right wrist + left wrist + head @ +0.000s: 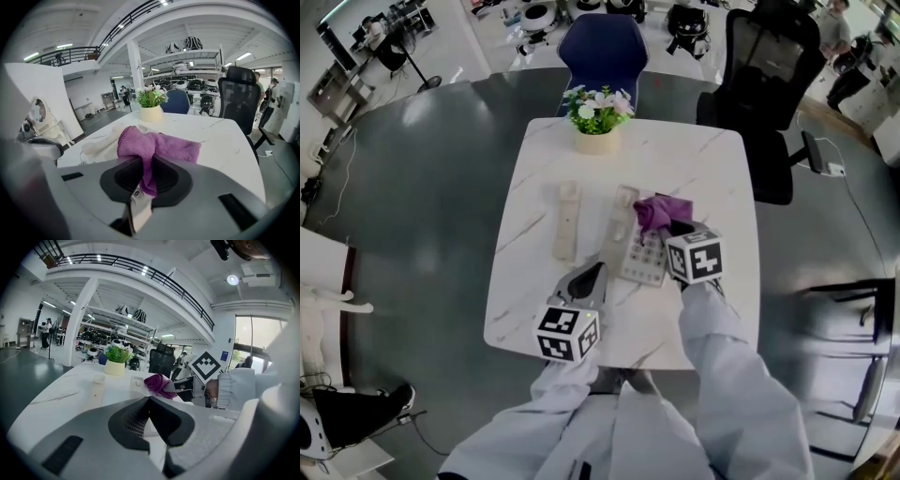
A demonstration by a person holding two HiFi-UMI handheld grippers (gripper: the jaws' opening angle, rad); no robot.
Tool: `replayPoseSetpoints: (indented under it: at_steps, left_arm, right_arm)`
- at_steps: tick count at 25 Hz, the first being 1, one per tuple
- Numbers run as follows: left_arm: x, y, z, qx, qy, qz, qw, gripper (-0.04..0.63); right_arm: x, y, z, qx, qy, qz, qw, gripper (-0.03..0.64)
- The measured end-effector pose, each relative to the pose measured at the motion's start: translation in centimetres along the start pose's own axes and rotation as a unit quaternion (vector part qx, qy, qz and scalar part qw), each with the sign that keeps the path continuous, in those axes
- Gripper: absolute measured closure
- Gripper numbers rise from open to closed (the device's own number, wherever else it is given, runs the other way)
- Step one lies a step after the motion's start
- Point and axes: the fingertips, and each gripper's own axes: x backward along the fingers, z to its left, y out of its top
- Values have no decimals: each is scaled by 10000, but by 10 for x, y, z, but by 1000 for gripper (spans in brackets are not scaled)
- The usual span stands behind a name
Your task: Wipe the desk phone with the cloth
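Jaws of the right gripper (145, 182) are clamped on the purple cloth (157, 145), which rests on the upper right of the desk phone base (636, 251). The left gripper (150, 401) has its jaws pressed together on nothing (tips by the base's lower-left corner). The handset (567, 221) lies apart to the left on the marble table (717, 169).

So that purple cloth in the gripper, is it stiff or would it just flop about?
Probably floppy: the purple cloth folds and droops where the right gripper pinches it. Likely light too, being thin and small. Its fuzzy pile should drag on the desk phone rather than slide.
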Motion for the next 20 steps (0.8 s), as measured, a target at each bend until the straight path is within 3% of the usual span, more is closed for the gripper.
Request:
replayPoseSetpoints:
  at_steps: [12,20]
  left_arm:
    - [7,-1,-5,-11,-59,-19,10000,597]
    - [9,-3,-7,-22,-159,-13,9999,597]
  right_arm:
    - [4,-10,11,88,-48,71,9999,580]
    - [12,-12,18,506,-322,136,9981,580]
